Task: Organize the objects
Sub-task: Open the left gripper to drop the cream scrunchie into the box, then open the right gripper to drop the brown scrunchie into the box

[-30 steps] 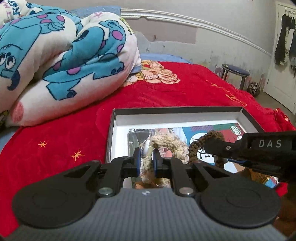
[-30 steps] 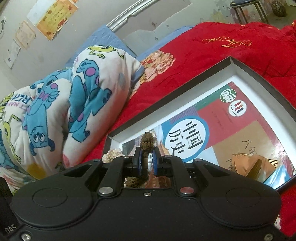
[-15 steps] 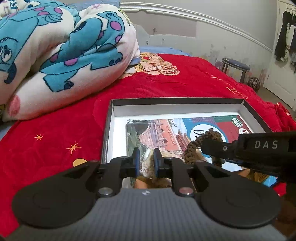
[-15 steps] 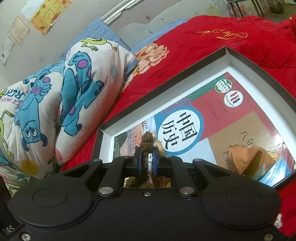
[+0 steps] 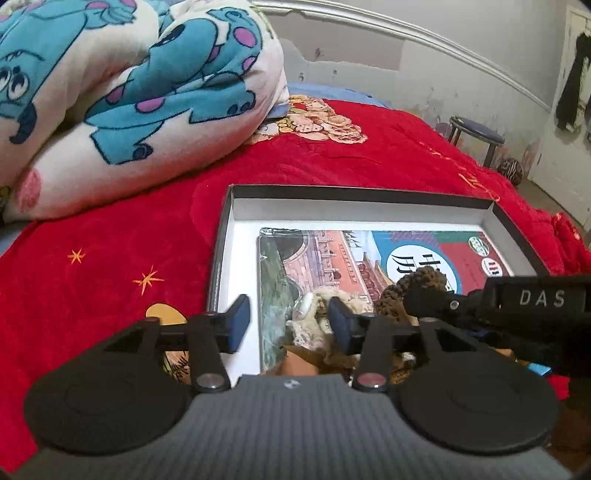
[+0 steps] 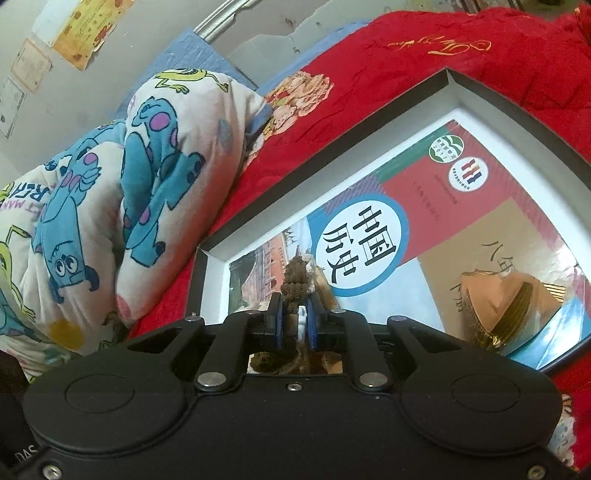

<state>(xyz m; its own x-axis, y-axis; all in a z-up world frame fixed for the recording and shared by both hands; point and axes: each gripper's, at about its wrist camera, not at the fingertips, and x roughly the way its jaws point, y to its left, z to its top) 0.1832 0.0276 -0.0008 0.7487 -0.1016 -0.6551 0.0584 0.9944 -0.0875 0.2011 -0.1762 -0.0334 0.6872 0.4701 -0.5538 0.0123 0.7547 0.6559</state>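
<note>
A shallow black box with white lining [image 5: 236, 206] lies on the red bedspread and holds a history textbook [image 5: 332, 251]. My left gripper [image 5: 290, 325] is open, its jaws apart around a cream knitted piece [image 5: 314, 325] that rests on the book. My right gripper [image 6: 293, 325] is shut on a brown knitted piece [image 6: 295, 284] with a white bit between the pads, held low over the book [image 6: 424, 236] inside the box [image 6: 517, 110]. The brown piece [image 5: 417, 284] and the right gripper's body also show in the left wrist view.
A folded cartoon-print quilt [image 5: 122, 92] lies at the back left on the red bedspread [image 5: 110, 266]. A round stool [image 5: 476, 136] and a dark ball stand by the wall at the far right. Papers hang on the wall [image 6: 85, 29].
My left gripper has opened and let go of the cream knitted piece, which now lies on the book. Both grippers have come lower over the box. The right stays shut.
</note>
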